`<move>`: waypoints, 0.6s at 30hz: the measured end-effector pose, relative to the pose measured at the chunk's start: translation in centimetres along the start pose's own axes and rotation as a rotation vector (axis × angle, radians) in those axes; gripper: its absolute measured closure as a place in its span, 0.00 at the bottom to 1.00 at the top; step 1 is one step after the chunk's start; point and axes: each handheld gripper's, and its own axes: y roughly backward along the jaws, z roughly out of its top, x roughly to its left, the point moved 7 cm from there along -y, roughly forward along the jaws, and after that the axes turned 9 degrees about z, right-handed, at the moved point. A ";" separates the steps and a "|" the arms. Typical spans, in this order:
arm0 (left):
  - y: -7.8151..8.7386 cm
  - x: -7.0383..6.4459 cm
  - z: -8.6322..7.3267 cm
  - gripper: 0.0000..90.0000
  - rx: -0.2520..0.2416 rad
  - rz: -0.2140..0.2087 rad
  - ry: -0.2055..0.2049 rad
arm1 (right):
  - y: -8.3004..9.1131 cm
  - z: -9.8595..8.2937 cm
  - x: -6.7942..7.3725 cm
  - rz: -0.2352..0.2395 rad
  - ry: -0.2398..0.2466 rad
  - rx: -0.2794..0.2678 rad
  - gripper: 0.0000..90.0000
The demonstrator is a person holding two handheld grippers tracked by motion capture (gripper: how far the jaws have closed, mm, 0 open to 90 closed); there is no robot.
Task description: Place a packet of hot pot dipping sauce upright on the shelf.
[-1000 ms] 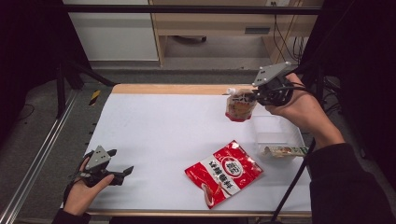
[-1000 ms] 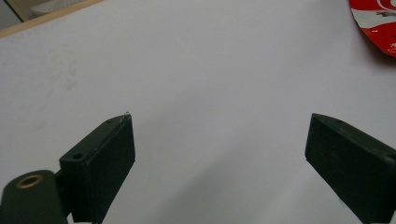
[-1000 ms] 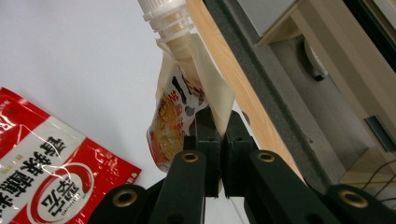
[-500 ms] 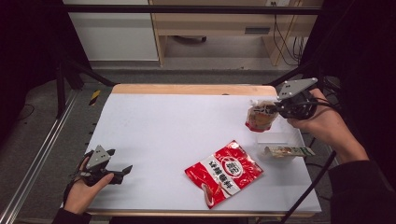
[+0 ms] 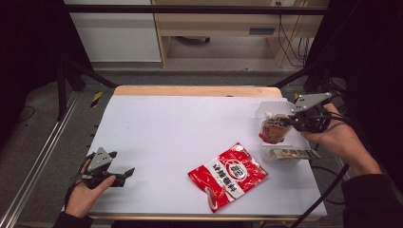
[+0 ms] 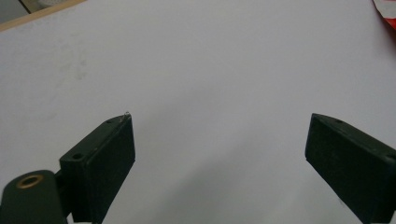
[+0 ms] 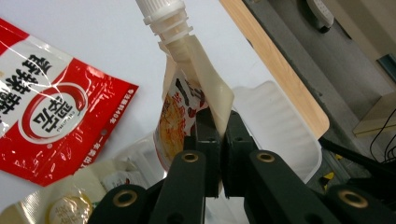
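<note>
From where I stand, the step in hand looks like packing: the right gripper (image 5: 284, 122) holds a spouted pouch (image 5: 272, 130) over the clear plastic tray (image 5: 266, 109) at the right edge of the bench (image 5: 180, 128), and I judge it is about to be set down in there. The jaws are clamped on the pouch's side seam just below the white spout (image 7: 164, 16), with the pouch hanging spout-up and a little tilted. A flat sachet (image 5: 293, 153) already lies in the near part of the tray. The next move, I'd guess, calls for lowering the pouch into the far part of the tray, clear of the sachet, and only then easing the jaws off, since a soft pouch held by one edge will swing and flop.

A big red snack bag (image 5: 228, 174) lies flat on the bench just left of the tray, untouched, and probably goes in afterwards.

The right hand (image 5: 332, 137) reaches in from the right, forearm angled up the bench edge. The left gripper (image 5: 121, 173) rests at the near left corner, well apart from everything, its jaws wide apart over bare bench, the left hand (image 5: 83, 194) cradling it from below
</note>
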 end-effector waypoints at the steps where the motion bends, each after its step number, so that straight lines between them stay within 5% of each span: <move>1: 0.0 0.0 0.0 0.09 0.000 -0.001 0.001 | -0.1 -0.2 -0.1 -0.003 -0.005 0.005 0.98; 18: 0.0 -0.1 0.0 0.09 0.001 -0.005 0.002 | -1.9 -2.7 0.1 0.025 -0.045 0.027 0.98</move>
